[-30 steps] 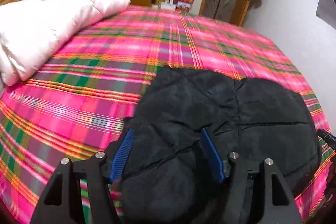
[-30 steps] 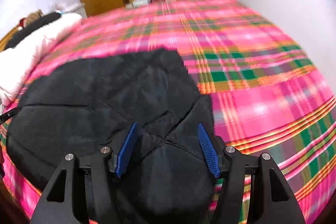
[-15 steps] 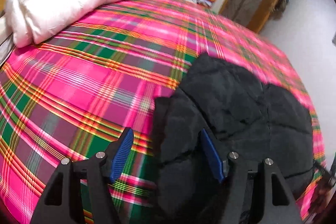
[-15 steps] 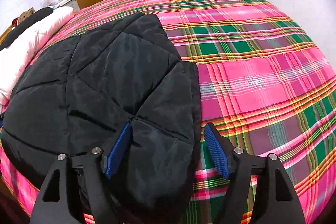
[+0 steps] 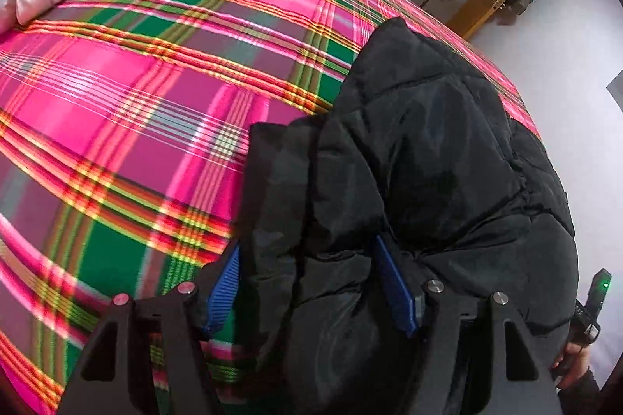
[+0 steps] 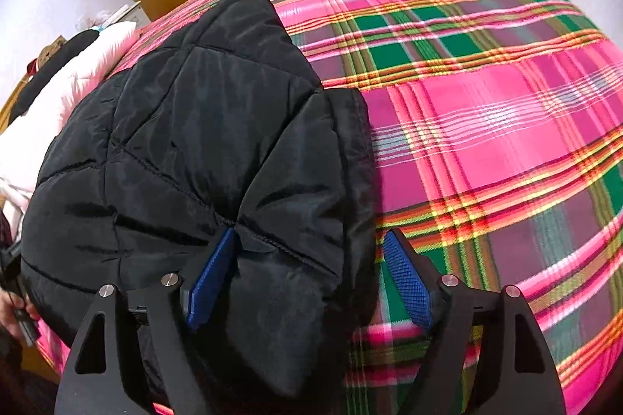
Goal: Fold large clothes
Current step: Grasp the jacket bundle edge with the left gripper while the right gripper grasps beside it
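While we compare with a second ago:
Left tool: spread wide, straddling the near left edge of the black padded jacket, no longer pinching it.
Right tool: likewise released, jaws apart across the near right corner.
Jacket: lies folded on the plaid bed, now closer beneath us.
Change: both grips let go and lowered.
Meaning: we judge this fold laid; pressing flat or regripping likely follows.
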